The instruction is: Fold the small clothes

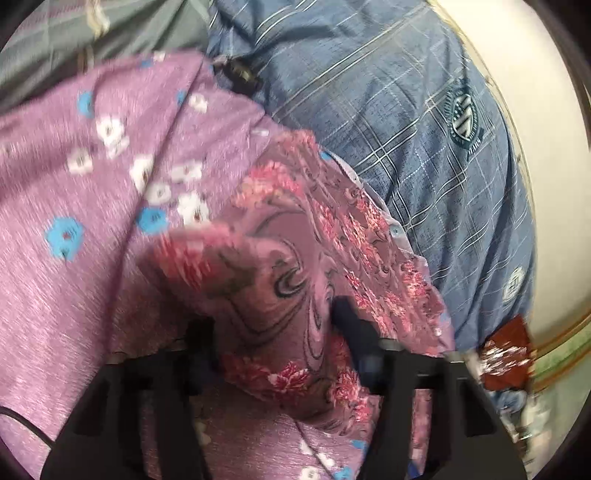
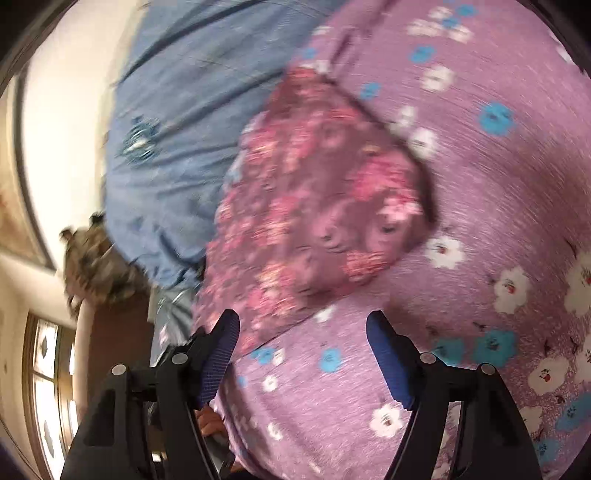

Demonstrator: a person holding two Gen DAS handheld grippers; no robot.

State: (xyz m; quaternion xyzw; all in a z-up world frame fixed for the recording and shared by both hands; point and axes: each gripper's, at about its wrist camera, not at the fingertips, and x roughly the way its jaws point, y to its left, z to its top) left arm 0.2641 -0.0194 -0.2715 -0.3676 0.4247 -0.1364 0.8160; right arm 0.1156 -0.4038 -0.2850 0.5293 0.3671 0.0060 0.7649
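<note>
We cannot tell whether the left gripper (image 1: 273, 325) grips the pink garment (image 1: 280, 258), whose folds cover its left finger. Ahead of the right gripper's (image 2: 303, 332) open jaws, blur smears the garment's print.

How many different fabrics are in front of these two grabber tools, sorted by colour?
Pink-red floral garment: 1
Purple sheet with blue and white flowers: 1
Blue checked cover: 1
Grey-green cloth: 1
Total: 4
</note>
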